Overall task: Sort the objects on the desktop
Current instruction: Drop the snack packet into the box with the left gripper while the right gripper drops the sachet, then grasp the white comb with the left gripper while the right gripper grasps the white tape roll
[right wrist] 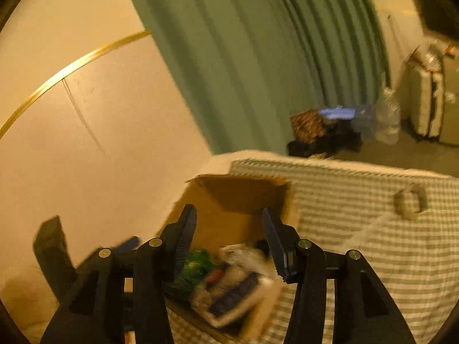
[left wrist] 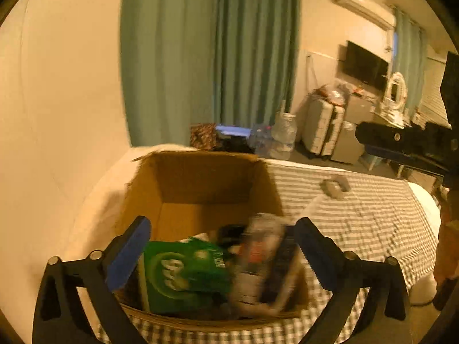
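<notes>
Cardboard, brown and open-topped, fills the left wrist view: a box [left wrist: 206, 200] sits at the near left corner of a bed spread with a grey-and-white striped cover [left wrist: 373, 218], holding a green packet [left wrist: 180, 275] on its left side and a blurred clear-wrapped pack [left wrist: 258, 261] beside a dark remote-like object [left wrist: 279, 269] on its right. The left gripper [left wrist: 221, 246] hangs over the box's near edge, its blue-padded jaws spread wide with nothing pressed between them. A small grey ring-shaped item [left wrist: 335, 187] lies alone on the cover toward the bed's far edge, well apart from the box. The right gripper [left wrist: 407, 146] shows as a dark shape at the right edge; its jaws cannot be read there. Green curtains [left wrist: 209, 51] hang behind the bed. From the right wrist view, the right gripper [right wrist: 229, 240] points down at the same box [right wrist: 238, 197], its black serrated jaws parted and empty, the green packet [right wrist: 198, 266] and the blurred pack [right wrist: 238, 289] lying below them inside the box. The grey ring-shaped item [right wrist: 410, 200] rests on the striped cover [right wrist: 358, 258] toward the bed's far right.
</notes>
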